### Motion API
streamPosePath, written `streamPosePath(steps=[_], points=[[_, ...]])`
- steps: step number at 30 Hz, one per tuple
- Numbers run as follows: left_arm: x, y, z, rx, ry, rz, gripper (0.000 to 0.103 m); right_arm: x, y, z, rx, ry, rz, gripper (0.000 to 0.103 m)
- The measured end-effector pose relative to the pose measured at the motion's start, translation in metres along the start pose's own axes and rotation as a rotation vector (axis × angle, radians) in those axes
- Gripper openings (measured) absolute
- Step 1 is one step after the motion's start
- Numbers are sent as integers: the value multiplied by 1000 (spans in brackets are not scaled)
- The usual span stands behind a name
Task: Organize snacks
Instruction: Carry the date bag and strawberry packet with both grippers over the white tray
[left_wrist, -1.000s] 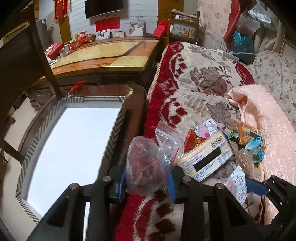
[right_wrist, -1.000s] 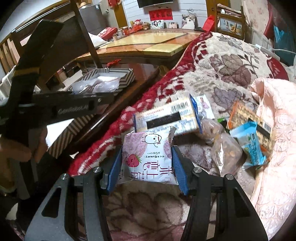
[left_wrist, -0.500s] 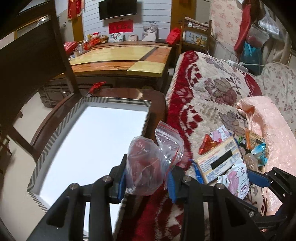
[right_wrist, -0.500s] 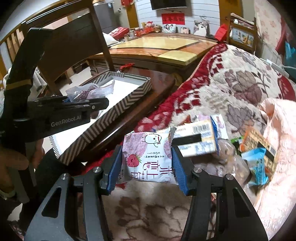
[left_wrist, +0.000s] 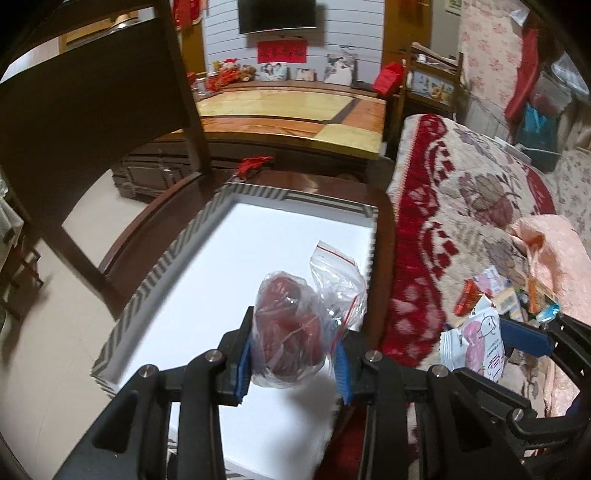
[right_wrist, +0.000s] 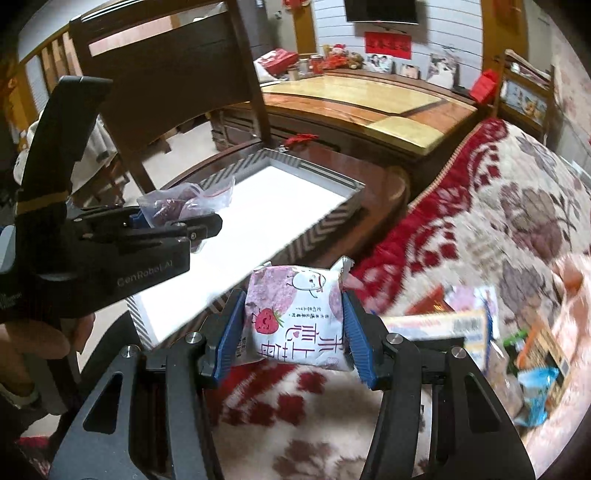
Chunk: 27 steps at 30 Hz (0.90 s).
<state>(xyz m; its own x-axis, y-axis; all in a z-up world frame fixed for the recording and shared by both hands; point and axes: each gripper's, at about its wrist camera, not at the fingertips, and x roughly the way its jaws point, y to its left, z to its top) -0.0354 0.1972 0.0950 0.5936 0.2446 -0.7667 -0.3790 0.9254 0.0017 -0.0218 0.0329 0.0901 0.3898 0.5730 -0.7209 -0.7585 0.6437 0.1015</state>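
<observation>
My left gripper (left_wrist: 291, 347) is shut on a clear zip bag of dark red snacks (left_wrist: 286, 334) and holds it above the white inside of a striped box (left_wrist: 162, 266). The same gripper (right_wrist: 173, 221) and bag (right_wrist: 173, 206) show at the left of the right wrist view, over the box (right_wrist: 325, 225). My right gripper (right_wrist: 293, 328) is shut on a white and purple strawberry snack packet (right_wrist: 295, 317), just off the box's near corner and above the red patterned blanket. That packet (left_wrist: 476, 339) also appears at the right of the left wrist view.
The box rests on a dark wooden chair seat (left_wrist: 384, 206) beside a couch under a red and cream blanket (left_wrist: 461, 206). Several loose snack packets (right_wrist: 517, 343) lie on the blanket at the right. A chair back (right_wrist: 177, 70) rises behind the box, and a hand (right_wrist: 33, 343) grips the left tool.
Both grippers have carried their snacks leftward off the blanket toward the box. The zip bag now hangs over the box's white floor; the strawberry packet has reached the box's near corner.
</observation>
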Motion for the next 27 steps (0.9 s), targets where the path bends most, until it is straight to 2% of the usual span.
streamPosePath(steps=[12, 27], points=[[20, 47, -2, -88, 48, 58, 38, 35, 34, 39, -75, 13, 60, 52], [53, 86, -11, -183, 123, 109, 38, 106, 55, 68, -140, 110, 85, 52]])
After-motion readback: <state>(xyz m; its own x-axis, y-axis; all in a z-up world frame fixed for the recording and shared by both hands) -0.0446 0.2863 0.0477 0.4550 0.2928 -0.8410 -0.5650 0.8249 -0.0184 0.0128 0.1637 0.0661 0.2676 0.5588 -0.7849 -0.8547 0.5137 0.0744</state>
